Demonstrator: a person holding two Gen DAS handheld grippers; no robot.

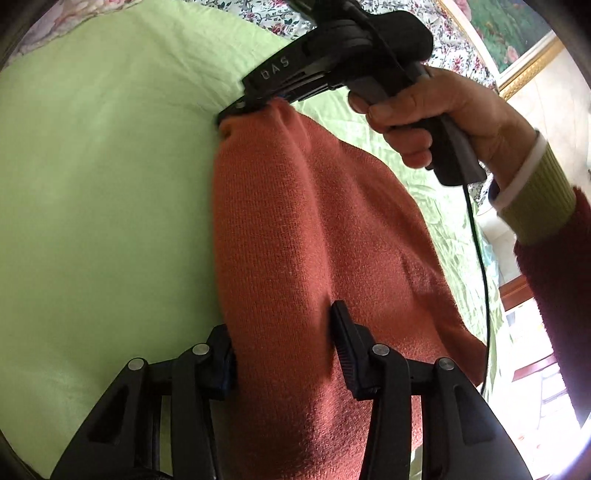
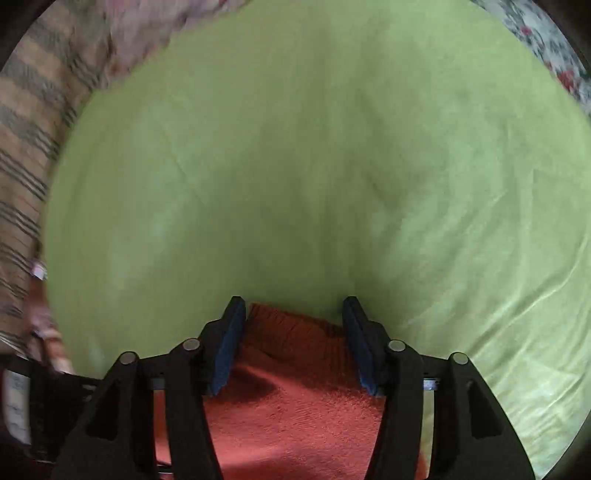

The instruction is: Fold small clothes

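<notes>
A rust-orange knit garment (image 1: 314,229) lies on a light green sheet (image 1: 103,192). My left gripper (image 1: 284,332) is open, its fingers astride the garment's near edge. My right gripper (image 1: 240,110), held by a hand, sits at the garment's far end, where the cloth bunches against its tip. In the right wrist view the right gripper (image 2: 293,314) is open with the garment's ribbed edge (image 2: 295,332) lying between and below the fingers, not pinched.
Floral bedding (image 1: 454,48) lies beyond the green sheet, and a framed picture (image 1: 517,33) hangs at the upper right. A striped cloth (image 2: 26,155) lies along the sheet's left side. The right gripper's cable (image 1: 480,258) hangs down past the garment.
</notes>
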